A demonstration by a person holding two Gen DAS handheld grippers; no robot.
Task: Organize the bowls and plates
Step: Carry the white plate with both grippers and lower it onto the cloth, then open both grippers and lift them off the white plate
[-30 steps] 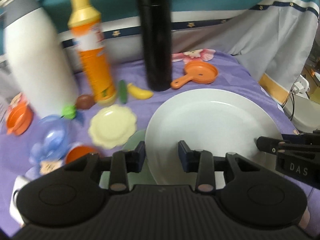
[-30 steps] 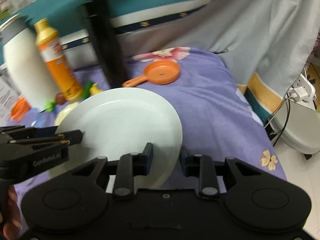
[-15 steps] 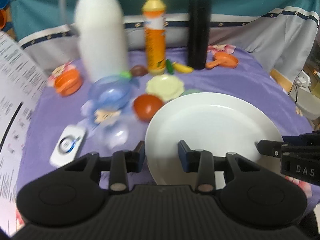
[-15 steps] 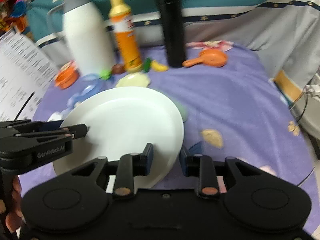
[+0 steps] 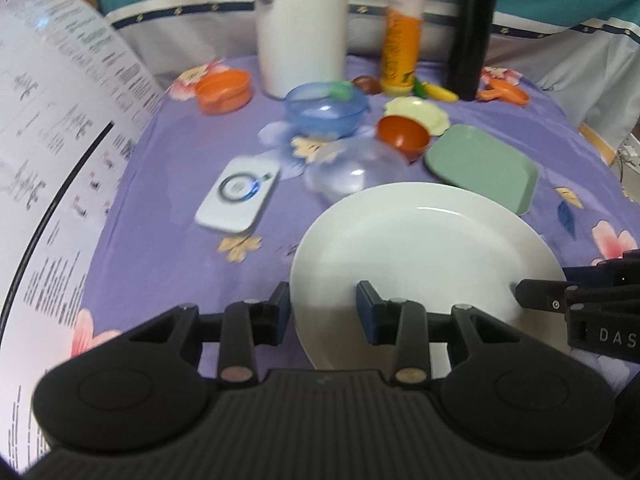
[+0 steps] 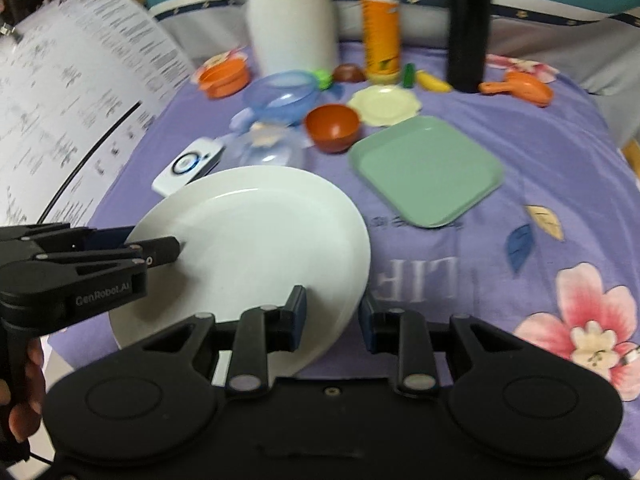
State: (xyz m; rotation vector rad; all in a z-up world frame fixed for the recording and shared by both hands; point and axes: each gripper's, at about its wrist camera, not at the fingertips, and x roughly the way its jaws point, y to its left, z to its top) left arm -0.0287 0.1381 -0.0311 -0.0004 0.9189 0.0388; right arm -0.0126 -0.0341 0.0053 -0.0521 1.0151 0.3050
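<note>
A large white round plate [image 5: 424, 256] [image 6: 256, 248] is held between both grippers above the near part of the purple table. My left gripper [image 5: 323, 307] is shut on its left rim; it also shows in the right wrist view [image 6: 160, 252]. My right gripper [image 6: 332, 312] is shut on its right rim; it also shows in the left wrist view [image 5: 536, 292]. Behind lie a green square plate [image 6: 426, 170], a red bowl [image 6: 332, 126], a blue bowl [image 6: 280, 96], a clear bowl [image 5: 352, 168] and a small cream plate [image 6: 384, 104].
A white jug [image 6: 288, 12], orange bottle [image 6: 380, 20] and black flask [image 6: 468, 24] stand at the back. An orange dish [image 6: 224, 74], orange toy pan [image 6: 520, 86], toy fruit [image 6: 432, 80] and a white device [image 5: 240, 194] lie about. A printed sheet [image 5: 48, 160] rises at left.
Both grippers pulled the white plate back toward the near edge and up. The green plate, formerly hidden under it, now lies uncovered behind it.
</note>
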